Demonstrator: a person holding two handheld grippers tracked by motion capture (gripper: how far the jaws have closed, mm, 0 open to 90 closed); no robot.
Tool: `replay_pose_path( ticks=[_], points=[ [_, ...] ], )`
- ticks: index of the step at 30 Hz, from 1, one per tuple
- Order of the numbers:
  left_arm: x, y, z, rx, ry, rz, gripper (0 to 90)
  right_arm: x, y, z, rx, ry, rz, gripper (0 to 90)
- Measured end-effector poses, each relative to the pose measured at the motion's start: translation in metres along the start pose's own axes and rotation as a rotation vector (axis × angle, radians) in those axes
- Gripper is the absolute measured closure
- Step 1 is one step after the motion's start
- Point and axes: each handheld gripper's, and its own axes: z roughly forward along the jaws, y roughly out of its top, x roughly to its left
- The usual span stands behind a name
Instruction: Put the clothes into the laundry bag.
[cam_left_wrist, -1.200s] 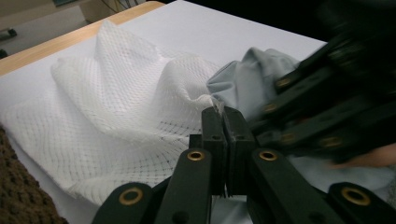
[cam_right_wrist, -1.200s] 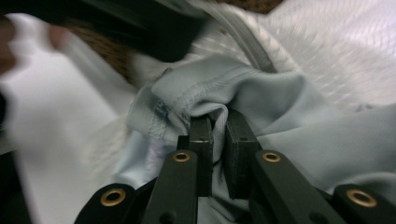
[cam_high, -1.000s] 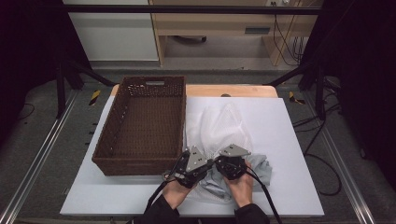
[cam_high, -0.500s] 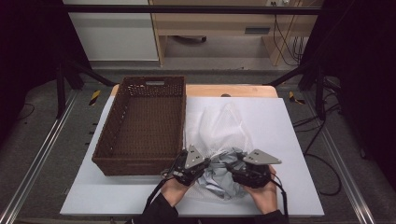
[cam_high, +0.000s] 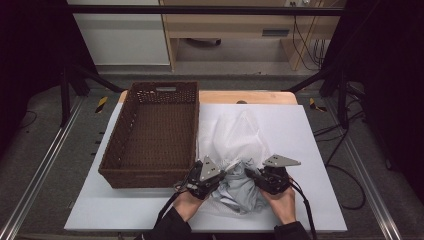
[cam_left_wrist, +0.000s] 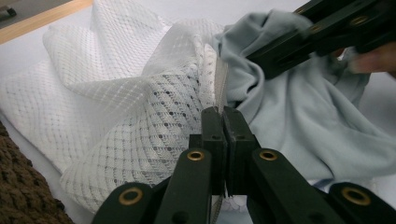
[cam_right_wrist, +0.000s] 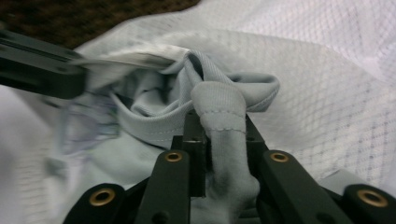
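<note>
Grey garment (cam_right_wrist: 219, 116) sits pinched in my right gripper (cam_right_wrist: 219, 140), just closing; left gripper (cam_left_wrist: 223, 122) clamps the mesh bag (cam_left_wrist: 140, 121) edge.

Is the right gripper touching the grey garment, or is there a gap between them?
Touching. In the right gripper view, the right gripper has a rolled fold of the grey garment pinched between its jaws, the cloth pressed against both.

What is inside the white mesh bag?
A grey garment bunches at the mouth of the mesh bag, partly out. The left gripper pinches the bag's edge; the right gripper grips the garment. Deeper contents are hidden.
</note>
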Motion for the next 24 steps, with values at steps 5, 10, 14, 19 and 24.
replay_pose_path(
  ticks=[5, 10, 14, 19, 24],
  points=[
    [0.002, 0.003, -0.005, -0.017, 0.001, -0.008, 87.9, 0.028, 0.005, -0.005, -0.009, 0.062, -0.087, 80.4],
    [-0.001, 0.009, -0.015, -0.055, -0.009, -0.009, 88.0, 0.049, 0.006, 0.014, 0.034, 0.084, -0.152, 80.4],
    [-0.006, 0.012, -0.018, -0.068, -0.017, 0.009, 88.0, 0.047, 0.001, 0.038, 0.064, 0.052, -0.141, 80.0],
    [-0.011, 0.01, -0.014, -0.048, -0.02, 0.026, 88.0, 0.036, 0.003, 0.056, 0.0, -0.088, -0.089, 79.7],
    [-0.008, 0.003, -0.005, -0.009, -0.018, 0.017, 87.9, 0.03, 0.0, 0.054, -0.017, -0.097, -0.055, 69.5]
  ],
)
